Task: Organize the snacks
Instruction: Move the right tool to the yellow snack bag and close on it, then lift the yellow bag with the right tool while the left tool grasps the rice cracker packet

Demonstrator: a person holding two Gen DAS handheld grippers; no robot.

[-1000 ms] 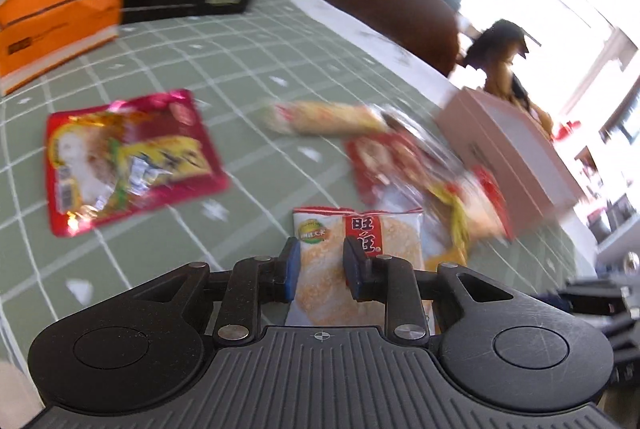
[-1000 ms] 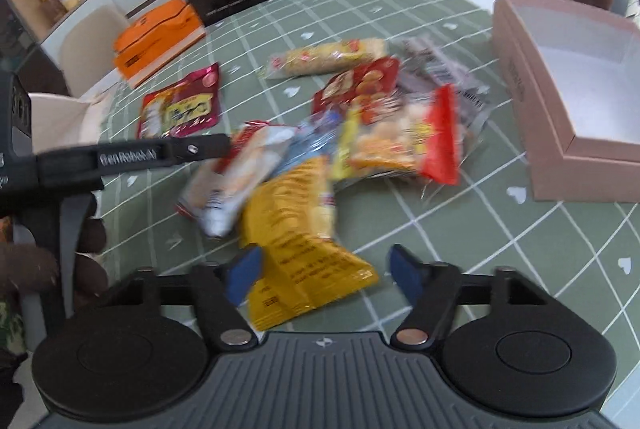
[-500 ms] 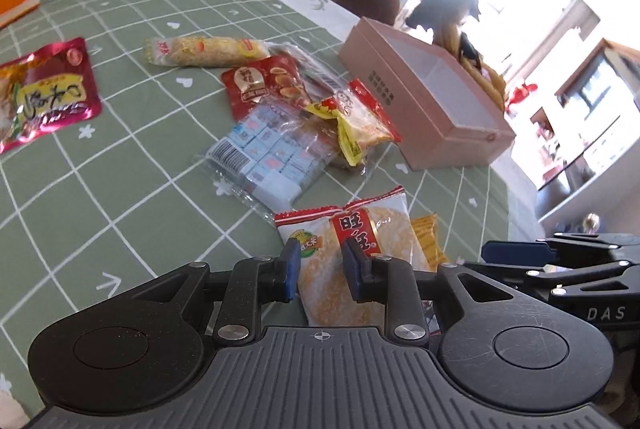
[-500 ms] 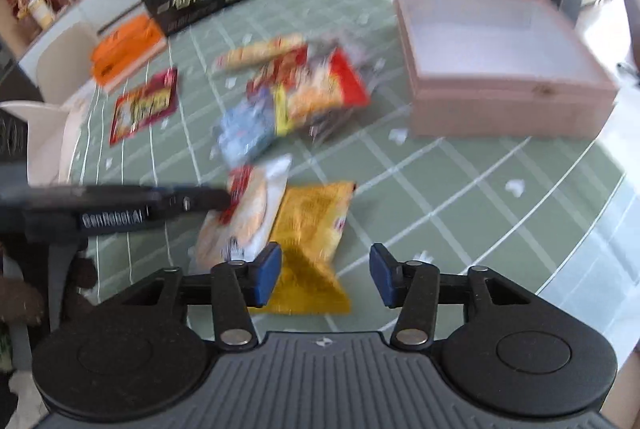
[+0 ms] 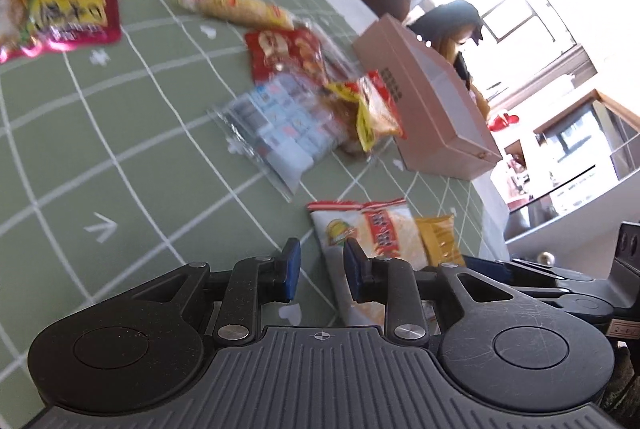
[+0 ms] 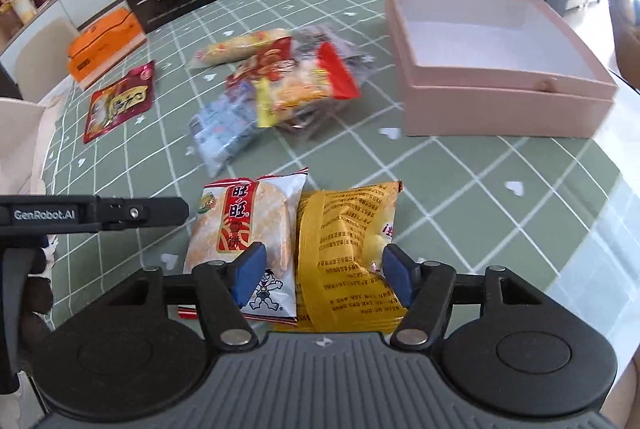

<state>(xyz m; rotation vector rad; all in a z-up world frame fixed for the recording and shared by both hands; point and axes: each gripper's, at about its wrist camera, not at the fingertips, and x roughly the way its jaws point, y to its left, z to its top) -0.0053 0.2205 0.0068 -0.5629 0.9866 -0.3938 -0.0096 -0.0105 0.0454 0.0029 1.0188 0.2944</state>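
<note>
Little of the sorting can be judged as done. The pink box (image 6: 508, 97) is seen open and bare inside, and no snack has been placed in it. Two packets have been laid side by side on the table (image 6: 460, 169), on the near side of the pink box: a rice cracker packet (image 6: 248, 225) and, touching it on the side nearer the box, a yellow packet (image 6: 344, 241). Just beside the pink box, toward the room's far wall, a loose heap of snacks (image 6: 280, 85) is left unsorted, with a long yellow packet (image 6: 240, 49) behind it. A red pouch (image 6: 120, 101) is seen well apart from the box, beyond the heap. All of these would presumably remain to be gathered.

The right gripper (image 6: 320, 273) is held low over the yellow packet, its jaws set wide apart and nothing clamped; whether the pads touch the wrapper cannot be told.

The left gripper (image 5: 318, 271) is held with its jaws partly apart and empty, the gap showing bare tablecloth; the rice cracker packet (image 5: 372, 233) is seen just beside one finger, not between the two.
</note>
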